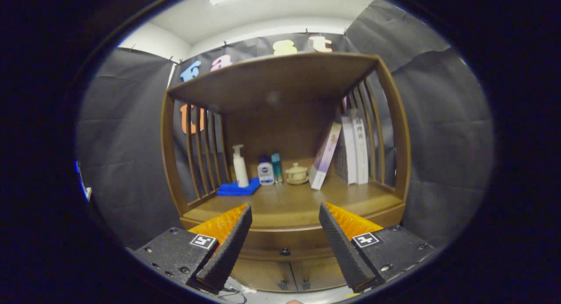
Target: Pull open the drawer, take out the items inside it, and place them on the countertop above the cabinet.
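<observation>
We see our claw (pixel 285 227) spread wide with nothing in it, its two ridged fingers (pixel 228 247) angled toward the cabinet (pixel 394 133). The drawer (pixel 285 245) sits shut under the surface (pixel 280 205), its small dark round knob (pixel 285 252) lying between and just beyond the fingertips. Below the drawer are two doors (pixel 263 275) with small knobs.

The cabinet is smooth brown wood with curved posts, slatted sides and a flat top. At its back, left of centre, a white pump bottle (pixel 239 166) stands on a folded blue cloth (pixel 239 189). Right of it come a squat white bottle (pixel 265 172), a slim teal one (pixel 276 167) and a small lidded beige cup (pixel 297 173) on a saucer. Further right, a box (pixel 325 156) leans against upright white books (pixel 356 146).
</observation>
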{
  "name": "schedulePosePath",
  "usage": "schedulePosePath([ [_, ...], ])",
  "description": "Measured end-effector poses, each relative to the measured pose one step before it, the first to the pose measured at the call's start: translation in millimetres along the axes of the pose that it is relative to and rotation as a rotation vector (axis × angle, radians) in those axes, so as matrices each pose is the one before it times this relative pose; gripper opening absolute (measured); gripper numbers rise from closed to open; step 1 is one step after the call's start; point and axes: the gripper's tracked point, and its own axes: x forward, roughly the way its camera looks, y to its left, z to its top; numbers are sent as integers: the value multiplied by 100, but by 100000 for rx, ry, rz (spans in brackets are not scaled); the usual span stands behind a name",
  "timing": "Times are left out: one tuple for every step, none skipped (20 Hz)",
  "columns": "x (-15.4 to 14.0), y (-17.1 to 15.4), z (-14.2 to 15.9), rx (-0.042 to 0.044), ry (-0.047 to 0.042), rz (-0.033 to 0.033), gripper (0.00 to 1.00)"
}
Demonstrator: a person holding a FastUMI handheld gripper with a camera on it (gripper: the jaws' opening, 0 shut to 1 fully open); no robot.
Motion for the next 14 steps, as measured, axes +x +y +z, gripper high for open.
schedulePosePath([
  [760, 15, -1464, -176, 2451, 33, 98],
  [728, 109, -1412, -479, 1561, -75, 97],
  [642, 22, -1120, -841, 1397, -373, 95],
  [923, -107, -1238, -1429, 1406, -683, 93],
  [799, -180, -894, -1506, 1095, -835, 92],
  [636, -26, -757, -1190, 1080, -385, 91],
  [874, -249, -224, -699, 977, -763, 88],
  [728, -235, -376, -275, 1273, -602, 86],
  [271, -70, -908, 146, 1381, -972, 83],
  [688, -101, -930, 223, 1644, -1006, 81],
  [941, -477, -637, 617, 1315, -777, 74],
  [518, -24, -459, 581, 1131, -238, 70],
  [376, -229, -503, 237, 1006, -961, 65],
  [360, 12, -105, 652, 136, -86, 59],
])
